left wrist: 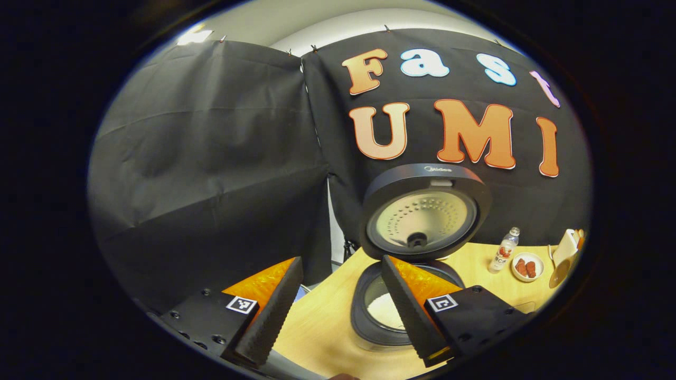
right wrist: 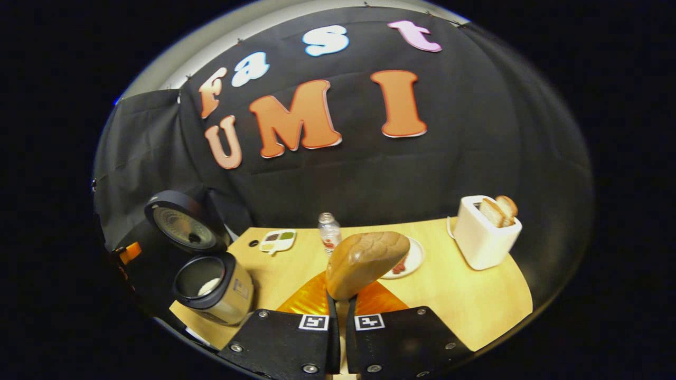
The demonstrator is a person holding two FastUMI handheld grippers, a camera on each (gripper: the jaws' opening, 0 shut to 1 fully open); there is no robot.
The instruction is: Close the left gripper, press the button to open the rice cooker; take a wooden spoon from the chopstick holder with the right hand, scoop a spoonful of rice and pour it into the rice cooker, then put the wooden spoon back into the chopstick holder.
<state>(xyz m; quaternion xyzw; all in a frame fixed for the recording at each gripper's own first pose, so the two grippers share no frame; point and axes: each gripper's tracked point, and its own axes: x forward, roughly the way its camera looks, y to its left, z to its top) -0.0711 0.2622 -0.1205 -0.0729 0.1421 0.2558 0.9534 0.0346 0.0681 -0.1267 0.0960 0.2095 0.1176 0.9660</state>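
Note:
The rice cooker [left wrist: 364, 316] stands open on the wooden table, its round lid [left wrist: 422, 219] tipped up and white rice [left wrist: 388, 309] lying in the pot. My left gripper [left wrist: 342, 258] hovers just in front of the cooker, open, with nothing between its fingers. In the right gripper view the cooker [right wrist: 214, 287] sits at the far left with its lid [right wrist: 182, 221] raised. My right gripper [right wrist: 342, 298] is shut on the handle of a wooden spoon [right wrist: 367, 261]. The spoon's bowl stands up above the fingers, its rounded back facing the camera, so its inside is hidden.
A white toaster [right wrist: 483, 232] with bread slices stands at the right of the table [right wrist: 465, 301]. A small water bottle [right wrist: 329, 231], a plate of red food [right wrist: 412, 258] and a small divided dish [right wrist: 278, 240] sit along the back.

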